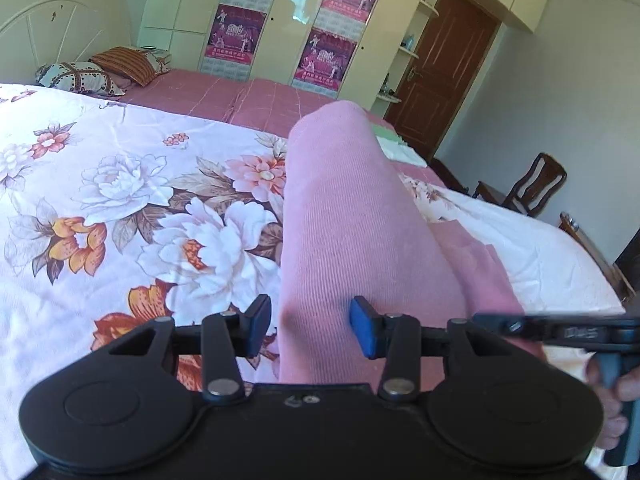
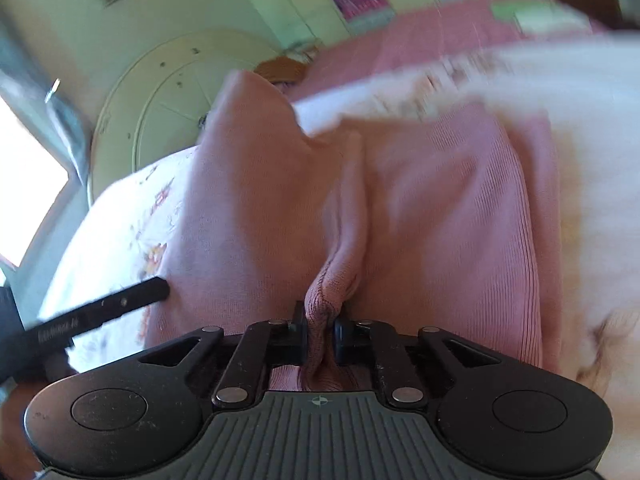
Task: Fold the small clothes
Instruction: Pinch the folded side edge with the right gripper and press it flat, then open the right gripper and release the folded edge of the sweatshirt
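Right tongs (image 2: 320, 338) clamped on a bunched fold of the pink garment (image 2: 440, 208), cloth spreading ahead of them over the floral bedspread (image 1: 120, 184). Left tongs (image 1: 310, 326) apart, blue pads (image 1: 366, 332) flanking a raised strip of the same garment without pressing it. Beyond the left tongs, pillows (image 1: 100, 70) and a wardrobe (image 1: 280, 20).

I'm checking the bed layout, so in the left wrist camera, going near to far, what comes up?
left gripper → pink garment → floral bedspread → pink sheet → pillows → wardrobe.
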Tool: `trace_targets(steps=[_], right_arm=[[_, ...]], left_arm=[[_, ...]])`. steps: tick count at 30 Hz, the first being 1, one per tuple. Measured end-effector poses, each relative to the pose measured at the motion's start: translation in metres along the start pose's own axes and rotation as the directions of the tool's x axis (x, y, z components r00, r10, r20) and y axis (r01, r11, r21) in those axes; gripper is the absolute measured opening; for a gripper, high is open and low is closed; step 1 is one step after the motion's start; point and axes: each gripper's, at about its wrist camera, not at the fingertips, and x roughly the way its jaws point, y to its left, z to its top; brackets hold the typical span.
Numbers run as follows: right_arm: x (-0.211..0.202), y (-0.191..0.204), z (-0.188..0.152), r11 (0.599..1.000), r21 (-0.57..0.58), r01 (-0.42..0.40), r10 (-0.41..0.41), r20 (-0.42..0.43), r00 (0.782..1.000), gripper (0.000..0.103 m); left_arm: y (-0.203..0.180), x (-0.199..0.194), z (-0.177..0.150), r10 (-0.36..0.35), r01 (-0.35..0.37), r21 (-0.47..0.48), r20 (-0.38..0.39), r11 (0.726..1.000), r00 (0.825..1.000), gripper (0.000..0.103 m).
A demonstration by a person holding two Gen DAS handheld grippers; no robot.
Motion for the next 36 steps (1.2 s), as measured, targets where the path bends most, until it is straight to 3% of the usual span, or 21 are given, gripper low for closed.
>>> trace_targets(steps=[2, 4, 7, 9, 12, 14, 15, 17, 22, 26, 27, 28, 31, 36], right_arm=[[-0.02, 0.033, -0.004, 0.984, -0.152, 0.09, -0.076, 0.097, 0.992, 0.01], [-0.045, 0.052, -0.006, 0.962, -0.218, 0.166, -0.126, 0.186, 0.974, 0.009], [-0.069, 0.056, -0.024, 0.933, -0.231, 0.276, -0.225, 0.225, 0.948, 0.009], [-0.056, 0.039, -0.039, 0.924, -0.212, 0.318, -0.285, 0.172, 0.943, 0.009], [-0.036, -0.002, -0.049, 0.976, -0.026, 0.214, -0.212, 0.066, 0.975, 0.01], [-0.048, -0.016, -0.048, 0.984, 0.079, 0.162, -0.171, 0.111, 0.979, 0.025], [-0.056, -0.021, -0.045, 0.984, 0.11, 0.138, -0.154, 0.152, 0.976, 0.039], [-0.06, -0.031, -0.036, 0.982, 0.158, 0.104, -0.132, 0.177, 0.975, 0.041], [-0.03, -0.048, 0.004, 0.974, 0.209, 0.091, -0.114, 0.102, 0.988, 0.041], [-0.016, -0.046, 0.01, 0.979, 0.154, 0.136, -0.148, 0.071, 0.986, 0.04], [-0.013, -0.042, 0.009, 0.981, 0.12, 0.15, -0.159, 0.068, 0.985, 0.022], [-0.009, -0.039, 0.009, 0.983, 0.086, 0.161, -0.166, 0.056, 0.985, 0.013], [-0.008, -0.025, 0.007, 0.975, -0.038, 0.221, -0.216, 0.095, 0.972, 0.011], [-0.037, -0.021, 0.006, 0.964, -0.095, 0.247, -0.227, 0.179, 0.957, 0.011]], left_arm=[[-0.004, 0.002, 0.001, -0.011, 0.011, 0.004, -0.005, 1.0, 1.0, 0.041], [-0.013, 0.004, 0.001, -0.023, 0.023, 0.018, -0.013, 1.0, 1.0, 0.043], [-0.026, 0.013, -0.004, -0.013, 0.016, 0.06, -0.047, 0.998, 0.999, 0.043], [-0.031, 0.018, -0.007, 0.011, -0.005, 0.092, -0.059, 0.996, 0.998, 0.043], [-0.029, 0.013, -0.005, 0.006, 0.0, 0.099, -0.058, 0.995, 0.998, 0.043], [-0.024, 0.008, -0.001, 0.007, -0.003, 0.103, -0.035, 0.995, 0.999, 0.041], [-0.021, 0.007, 0.002, 0.004, -0.002, 0.098, -0.028, 0.995, 1.0, 0.041], [-0.015, 0.01, 0.008, 0.001, 0.002, 0.077, -0.032, 0.997, 0.999, 0.041], [-0.007, 0.027, 0.019, -0.002, 0.003, 0.035, -0.044, 0.999, 0.999, 0.042], [-0.002, 0.043, 0.022, 0.007, -0.006, 0.018, -0.084, 1.0, 0.996, 0.05], [-0.003, 0.046, 0.022, 0.024, -0.021, 0.028, -0.102, 0.999, 0.995, 0.051], [-0.006, 0.048, 0.022, 0.039, -0.035, 0.041, -0.112, 0.999, 0.993, 0.051], [-0.021, 0.044, 0.025, 0.071, -0.061, 0.092, -0.113, 0.994, 0.991, 0.043], [-0.048, 0.039, 0.031, 0.018, -0.002, 0.145, -0.107, 0.989, 0.994, 0.045]])
